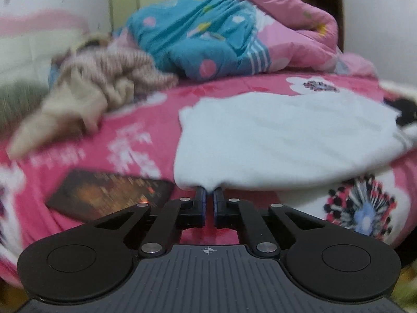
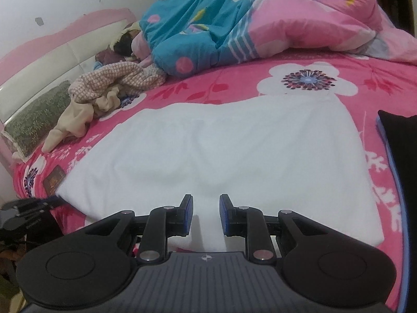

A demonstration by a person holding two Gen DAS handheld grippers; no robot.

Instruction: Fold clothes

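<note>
- The left gripper (image 1: 209, 191) has its jaws drawn together on the near edge of the white garment (image 1: 284, 138), close to that edge's left corner; the fingertips disappear under a small fold of the cloth, which bunches where they pinch it.
- The right gripper (image 2: 206, 203) hangs over the near part of the same white garment (image 2: 221, 143) with a narrow gap between its blue pads (image 2: 188, 215); white cloth shows through the gap, and whether the pads touch it cannot be told.
- The garment lies spread fairly flat on the pink flowered bedspread (image 2: 234, 83), filling the near middle of the bed.
- A small dark booklet (image 1: 109, 195) lies on the bedspread just left of the garment's near left corner.
- A heap of beige and checked clothes (image 2: 109, 88) sits further back to the left, near a green patterned pillow (image 2: 36, 122) by the headboard.
- A blue and pink quilt (image 2: 234, 20) is piled along the far side of the bed.
- A dark item with a blue edge (image 2: 398, 140) lies at the right border of the right wrist view, beside the garment but apart from it.
</note>
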